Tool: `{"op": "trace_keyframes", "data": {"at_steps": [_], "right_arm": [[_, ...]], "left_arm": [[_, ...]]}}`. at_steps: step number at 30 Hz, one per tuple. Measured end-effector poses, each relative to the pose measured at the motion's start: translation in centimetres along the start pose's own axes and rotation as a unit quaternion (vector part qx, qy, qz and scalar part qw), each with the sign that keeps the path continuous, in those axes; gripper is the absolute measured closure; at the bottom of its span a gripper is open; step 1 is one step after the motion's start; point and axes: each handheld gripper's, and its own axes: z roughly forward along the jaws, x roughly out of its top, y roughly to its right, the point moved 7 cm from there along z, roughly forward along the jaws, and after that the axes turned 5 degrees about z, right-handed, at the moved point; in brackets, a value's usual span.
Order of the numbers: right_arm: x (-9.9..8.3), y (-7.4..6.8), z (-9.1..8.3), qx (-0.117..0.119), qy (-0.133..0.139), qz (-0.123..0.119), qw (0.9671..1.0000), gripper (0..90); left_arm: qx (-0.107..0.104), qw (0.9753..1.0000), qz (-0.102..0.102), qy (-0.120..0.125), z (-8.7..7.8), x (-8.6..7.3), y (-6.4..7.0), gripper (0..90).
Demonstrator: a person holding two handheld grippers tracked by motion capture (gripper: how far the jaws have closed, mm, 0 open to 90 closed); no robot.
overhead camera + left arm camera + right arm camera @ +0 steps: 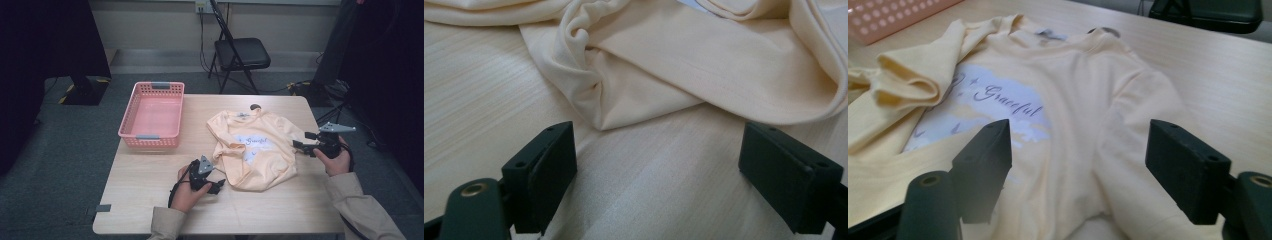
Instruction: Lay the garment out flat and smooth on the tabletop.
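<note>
A pale yellow T-shirt [260, 150] with a white "Graceful" print lies rumpled on the wooden table [150, 190], partly folded over itself. My left gripper [220, 185] rests low at the shirt's near left corner, open, with bare table between its jaws; the folded hem [644, 95] lies just beyond them. My right gripper [299, 145] hovers at the shirt's right edge, open, its jaws spread over the shirt's fabric [1083, 140] beside the print [998, 105].
A pink plastic basket [152, 116] stands at the table's back left. A black folding chair [240, 52] stands behind the table. Bare tabletop stretches along the front edge and in the left front part.
</note>
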Motion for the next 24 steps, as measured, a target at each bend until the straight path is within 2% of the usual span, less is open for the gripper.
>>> {"op": "trace_keyframes", "data": {"at_steps": [5, 6, 12, 16, 24], "right_arm": [[-1.4, -1.1, 0.4, 0.009, -0.012, -0.006, 0.9999, 18.6], [-2.2, -1.6, 0.6, 0.01, -0.02, -0.006, 0.9997, 17.4], [-3.9, -2.1, 0.8, 0.015, -0.031, -0.011, 0.9994, 16.6], [-5.2, -2.7, 0.8, 0.029, -0.039, -0.007, 0.9988, 14.9], [-7.2, -3.9, 0.3, 0.025, -0.063, -0.038, 0.997, 12.9]], "left_arm": [[0.0, 1.0, -0.001, 0.0, 0.0, 0.0, 0.0, 14.9], [0.0, 1.0, -0.001, 0.0, 0.0, 0.0, 0.0, 14.9], [0.0, 1.0, 0.0, 0.0, 0.0, 0.0, 0.0, 15.0], [0.0, 1.0, -0.001, 0.0, 0.0, 0.0, 0.0, 15.0], [0.0, 1.0, -0.001, 0.0, 0.0, 0.0, 0.0, 15.0]]}}
